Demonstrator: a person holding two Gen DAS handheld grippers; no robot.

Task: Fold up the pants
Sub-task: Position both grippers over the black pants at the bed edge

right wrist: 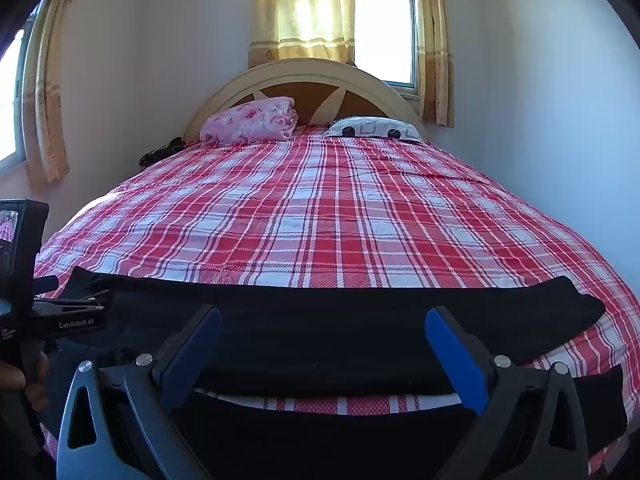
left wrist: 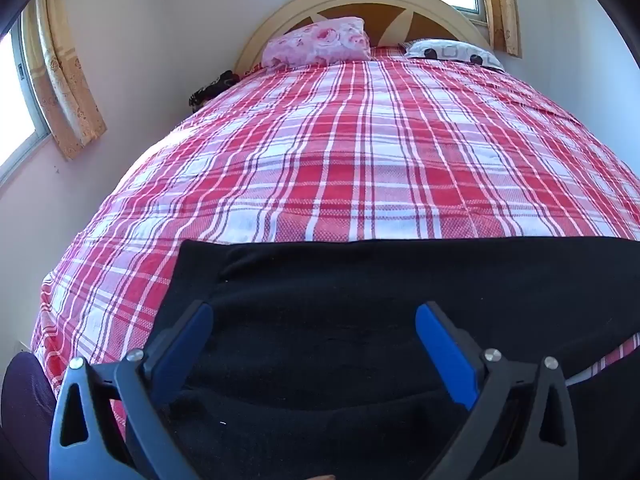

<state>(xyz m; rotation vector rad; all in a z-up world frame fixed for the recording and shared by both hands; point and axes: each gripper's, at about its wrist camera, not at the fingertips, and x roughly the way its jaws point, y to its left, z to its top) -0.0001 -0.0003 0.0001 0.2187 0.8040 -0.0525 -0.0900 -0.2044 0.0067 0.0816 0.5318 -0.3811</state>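
Note:
Black pants [left wrist: 360, 300] lie flat across the near end of a bed with a red and white plaid cover [left wrist: 340, 160]. In the right wrist view the pants [right wrist: 340, 332] show as two dark bands with a strip of cover between them. My left gripper [left wrist: 314, 320] is open just above the pants, its blue fingers [left wrist: 188, 344] wide apart and empty. My right gripper [right wrist: 322, 332] is open too, over the pants, empty. The left gripper's body [right wrist: 60, 316] shows at the left edge of the right wrist view.
A pink floral pillow [right wrist: 252, 120] and a white patterned pillow [right wrist: 376, 130] lie by the cream headboard [right wrist: 304, 80]. A dark cloth [right wrist: 160, 152] sits at the bed's far left edge. Walls flank the bed; curtained windows stand behind and left.

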